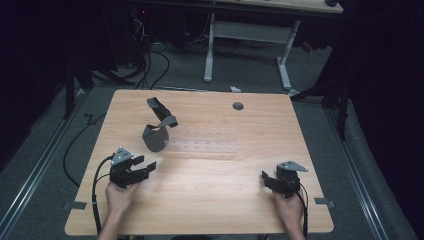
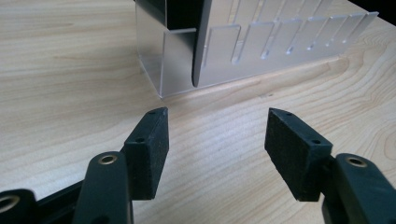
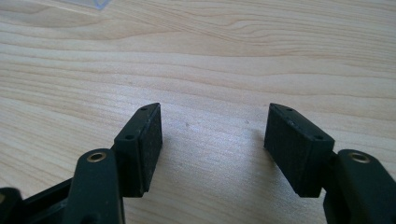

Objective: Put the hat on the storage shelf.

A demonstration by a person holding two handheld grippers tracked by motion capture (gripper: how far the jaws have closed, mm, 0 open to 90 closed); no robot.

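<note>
A clear slotted plastic rack [image 1: 205,146] lies across the middle of the wooden table [image 1: 250,190]. A dark grey headset-like object with a strap [image 1: 158,129] stands in the rack's left end. In the left gripper view that rack [image 2: 261,51] is just ahead, with the dark object's edge [image 2: 198,42] in its end slot. My left gripper [image 1: 148,164] is open near the table's left front, a short way from the rack; its jaws [image 2: 215,135] hold nothing. My right gripper [image 1: 266,178] is open at the right front over bare wood [image 3: 215,135].
A grey cable grommet [image 1: 238,106] sits in the table's far part. Each gripper trails a black cable toward the near edge. Beyond the table stand a white desk frame [image 1: 247,35] and cables on a grey floor. A strip of tape [image 1: 324,201] marks the right front corner.
</note>
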